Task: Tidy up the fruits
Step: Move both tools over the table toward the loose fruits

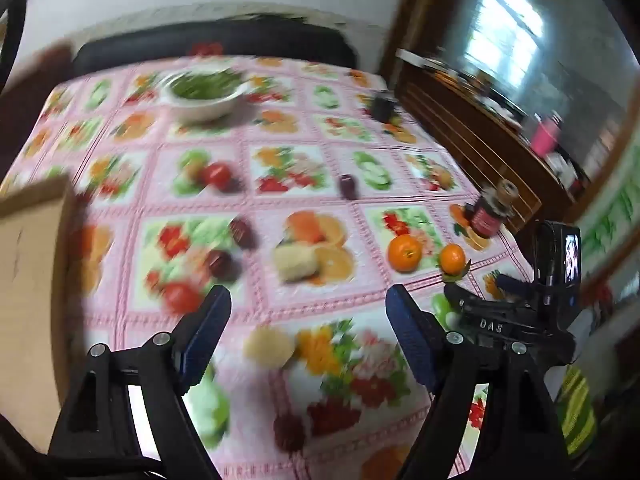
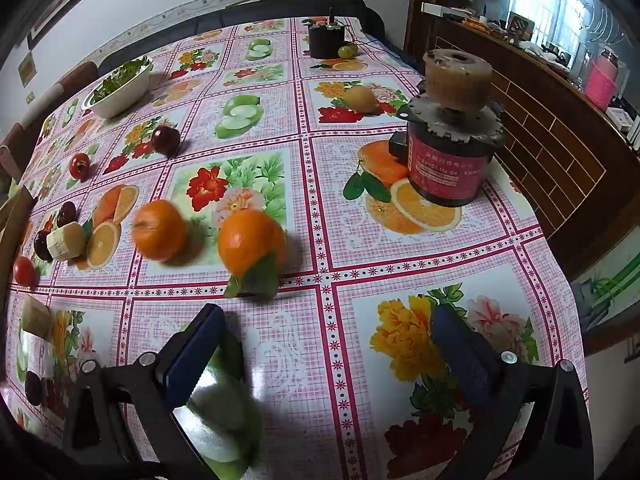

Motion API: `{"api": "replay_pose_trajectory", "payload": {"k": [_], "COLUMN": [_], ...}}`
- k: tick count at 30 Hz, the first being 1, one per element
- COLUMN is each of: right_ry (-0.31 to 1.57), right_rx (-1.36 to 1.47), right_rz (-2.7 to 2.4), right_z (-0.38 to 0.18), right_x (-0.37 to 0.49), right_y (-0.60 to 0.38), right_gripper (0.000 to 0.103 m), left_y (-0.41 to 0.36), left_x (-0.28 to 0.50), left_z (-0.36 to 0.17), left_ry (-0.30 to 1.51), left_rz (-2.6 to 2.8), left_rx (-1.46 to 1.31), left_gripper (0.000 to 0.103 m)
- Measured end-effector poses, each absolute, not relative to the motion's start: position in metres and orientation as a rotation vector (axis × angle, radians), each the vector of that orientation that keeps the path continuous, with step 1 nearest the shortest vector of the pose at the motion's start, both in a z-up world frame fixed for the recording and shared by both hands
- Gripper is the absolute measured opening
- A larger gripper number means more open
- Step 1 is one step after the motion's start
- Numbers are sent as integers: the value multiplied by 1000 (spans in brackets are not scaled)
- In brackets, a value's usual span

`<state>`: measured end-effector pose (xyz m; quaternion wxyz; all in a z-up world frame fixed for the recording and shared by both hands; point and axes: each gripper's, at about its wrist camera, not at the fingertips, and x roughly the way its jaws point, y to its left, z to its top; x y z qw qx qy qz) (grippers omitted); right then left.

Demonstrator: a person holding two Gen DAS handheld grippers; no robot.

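Right now the right claw (image 2: 324,344), spread wide & empty, has the leafy orange (image 2: 250,246) near at 11 o'clock, closer than the left claw (image 1: 308,312), also released.

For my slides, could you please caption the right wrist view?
Open right gripper above a fruit-print tablecloth, facing two oranges, nothing between its fingers.

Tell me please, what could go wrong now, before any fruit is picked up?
The orange with a leaf is round and lies loose on the tablecloth; it may roll when the open right tongs reach it. The motor-like device stands near the table edge and could be knocked. Printed fruit on the cloth may be mistaken for real pieces.
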<state>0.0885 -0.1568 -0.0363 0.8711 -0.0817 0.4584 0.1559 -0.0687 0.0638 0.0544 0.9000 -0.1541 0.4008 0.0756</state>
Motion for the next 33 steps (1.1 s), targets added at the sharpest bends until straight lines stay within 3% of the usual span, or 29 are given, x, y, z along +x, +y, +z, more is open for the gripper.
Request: {"api": "replay_pose_trajectory", "payload": {"k": [12, 18, 23, 25, 28, 33], "right_ry": [1009, 940, 690, 762, 880, 678], "right_rx": [-174, 106, 120, 161, 49, -104], "right_rz": [331, 520, 531, 536, 489, 340], "right_z": [-28, 5, 81, 87, 76, 91], "right_x": [83, 48, 8, 9, 18, -25], "right_y": [-151, -157, -163, -159, -131, -119], "right_gripper": [102, 102, 103, 103, 97, 103], "left_y": [73, 71, 98, 109, 119, 126], "left_x": [-151, -154, -149, -146, -150, -159], "left_z": [44, 66, 81, 80, 77, 63], "left_ry": [811, 760, 734, 742, 764, 808], "left_rz": [350, 398, 460, 480, 510, 523], "left_rx": [-356, -203, -211, -236, -236, -253], "left_gripper": [80, 80, 80, 80, 80, 80]}}
